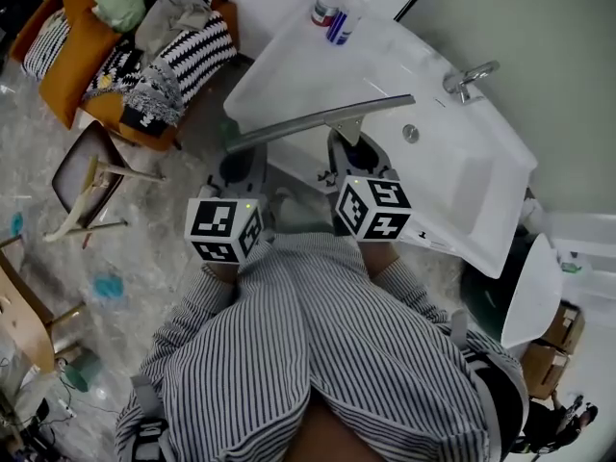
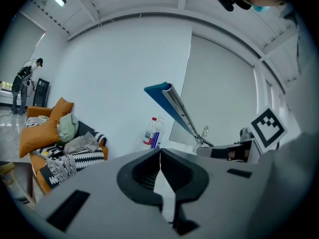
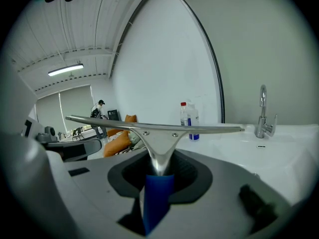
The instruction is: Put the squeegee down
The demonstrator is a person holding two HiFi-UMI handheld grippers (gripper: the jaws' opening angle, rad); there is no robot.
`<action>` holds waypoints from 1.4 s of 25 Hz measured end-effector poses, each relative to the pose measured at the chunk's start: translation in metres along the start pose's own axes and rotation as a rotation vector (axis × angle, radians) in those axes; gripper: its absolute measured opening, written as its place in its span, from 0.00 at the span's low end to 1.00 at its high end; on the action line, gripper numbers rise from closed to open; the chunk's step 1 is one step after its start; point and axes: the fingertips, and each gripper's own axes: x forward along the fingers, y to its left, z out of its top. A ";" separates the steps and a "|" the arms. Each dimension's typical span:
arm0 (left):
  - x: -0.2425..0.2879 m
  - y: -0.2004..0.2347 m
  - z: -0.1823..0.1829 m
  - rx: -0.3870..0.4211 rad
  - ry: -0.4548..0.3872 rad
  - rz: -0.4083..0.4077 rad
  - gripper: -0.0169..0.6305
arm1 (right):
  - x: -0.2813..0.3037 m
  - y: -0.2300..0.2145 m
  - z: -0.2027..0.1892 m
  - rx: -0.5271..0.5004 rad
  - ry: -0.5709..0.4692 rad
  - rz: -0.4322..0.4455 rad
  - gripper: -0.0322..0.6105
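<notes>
The right hand-held gripper point(image 3: 158, 176) clamps the blue handle of the metal-bladed squeegee point(image 3: 159, 133), holding it above the white washbasin point(image 1: 462, 162). The left hand-held gripper point(image 2: 160, 158) is clenched on nothing. The label on the clear plastic bottle point(image 1: 335, 8) is too small to read.

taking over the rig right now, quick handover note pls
Right gripper: fingers shut on the blue handle of the squeegee, with the blade held level above the near edge of the white sink.
Left gripper: fingers together, nothing between them, beside the right one.
Red-capped bottle stands at the sink's far corner, and the faucet is at its wall side.
Done: squeegee is in hand.
Left: it is not yet set down. Probably lower it onto a bare part of the sink, open the fingers and pull back.
</notes>
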 end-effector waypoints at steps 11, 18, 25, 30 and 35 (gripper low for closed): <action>0.042 0.024 0.012 -0.010 0.010 0.067 0.05 | 0.054 -0.014 0.021 -0.014 0.035 0.063 0.21; 0.061 0.036 0.005 -0.040 0.035 0.100 0.05 | 0.082 -0.024 0.021 -0.019 0.077 0.090 0.21; 0.080 0.048 -0.005 -0.074 0.066 0.121 0.05 | 0.113 -0.029 0.016 -0.031 0.125 0.121 0.21; 0.089 0.057 -0.012 -0.091 0.088 0.147 0.05 | 0.135 -0.031 0.009 -0.041 0.164 0.147 0.21; 0.087 0.067 -0.026 -0.130 0.105 0.181 0.05 | 0.153 -0.029 -0.004 -0.066 0.209 0.173 0.21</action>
